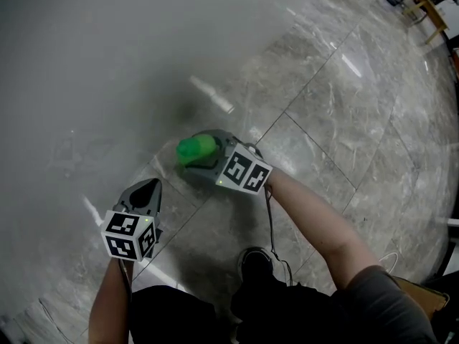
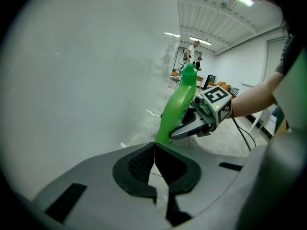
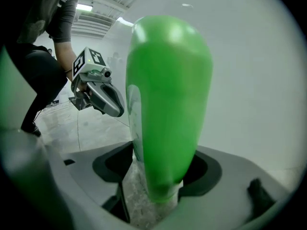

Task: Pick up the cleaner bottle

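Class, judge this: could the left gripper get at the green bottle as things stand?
Probably yes: only floor lies between the left gripper and the green bottle. But its jaws are shut, and the right gripper clamps that bottle.

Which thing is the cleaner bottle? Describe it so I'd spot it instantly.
Look down at the grey marble-tiled floor. Above it, the right gripper is shut on a smooth bright green plastic bottle. It is the only green thing; the left gripper nearby is grey and empty.
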`<state>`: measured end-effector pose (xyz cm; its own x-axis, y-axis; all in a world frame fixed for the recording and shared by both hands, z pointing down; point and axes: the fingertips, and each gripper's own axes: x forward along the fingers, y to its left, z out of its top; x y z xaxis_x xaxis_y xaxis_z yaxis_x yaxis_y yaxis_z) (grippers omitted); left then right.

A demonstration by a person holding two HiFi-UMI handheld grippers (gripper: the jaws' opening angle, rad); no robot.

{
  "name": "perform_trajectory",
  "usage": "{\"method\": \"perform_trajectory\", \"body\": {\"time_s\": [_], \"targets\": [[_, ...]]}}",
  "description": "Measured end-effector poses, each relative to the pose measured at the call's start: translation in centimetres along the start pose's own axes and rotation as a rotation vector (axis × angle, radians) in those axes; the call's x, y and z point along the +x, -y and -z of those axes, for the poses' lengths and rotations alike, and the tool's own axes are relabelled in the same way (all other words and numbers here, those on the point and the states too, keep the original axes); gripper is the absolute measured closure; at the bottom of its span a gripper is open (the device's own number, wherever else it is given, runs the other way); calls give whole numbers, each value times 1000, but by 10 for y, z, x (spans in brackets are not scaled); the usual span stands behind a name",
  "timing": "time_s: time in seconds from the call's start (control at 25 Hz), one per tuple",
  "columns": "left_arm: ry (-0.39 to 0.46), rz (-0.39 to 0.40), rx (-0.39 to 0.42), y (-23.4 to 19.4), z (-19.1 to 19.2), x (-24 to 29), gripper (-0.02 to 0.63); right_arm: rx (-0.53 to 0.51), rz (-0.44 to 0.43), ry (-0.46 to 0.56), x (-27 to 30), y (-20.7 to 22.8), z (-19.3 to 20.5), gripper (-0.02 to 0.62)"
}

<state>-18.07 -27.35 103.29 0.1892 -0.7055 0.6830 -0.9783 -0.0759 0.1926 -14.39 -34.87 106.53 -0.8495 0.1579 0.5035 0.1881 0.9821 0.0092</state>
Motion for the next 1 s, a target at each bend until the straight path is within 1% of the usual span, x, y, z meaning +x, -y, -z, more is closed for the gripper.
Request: {"method": "perform_trajectory", "body": {"time_s": [0.2,0.36,0.52,0.56,0.64,0.68,0.76,0.92,1.0], "targets": [[9,-7,-27,-2,-1,-4,591,-19,-17,10,13,-2,1,310],[20,-15,-39,-4,-3,-4,591,31,-2,50,21,2,-1,310],[18,-19,-41,-3,-2,-3,591,63,15,64,27,4,0,310],[14,-19,-36,-3,-2,-3,591,81,17,71,27,5,0,316],[4,-21,-26,-4,-1,-2,591,125,22,85,28,5,-2,372],[1,-24,-25,-4,0,-2,591,143,27,91,28,5,-3,379],[1,-28,-28,-6,0,-1,591,147,36,93,28,4,-3,384],[10,-21,-22,-2,-3,0,591,115,45,85,27,-2,-4,392],[10,-13,-10,1,-4,0,591,143,53,90,25,-2,-5,394]]}}
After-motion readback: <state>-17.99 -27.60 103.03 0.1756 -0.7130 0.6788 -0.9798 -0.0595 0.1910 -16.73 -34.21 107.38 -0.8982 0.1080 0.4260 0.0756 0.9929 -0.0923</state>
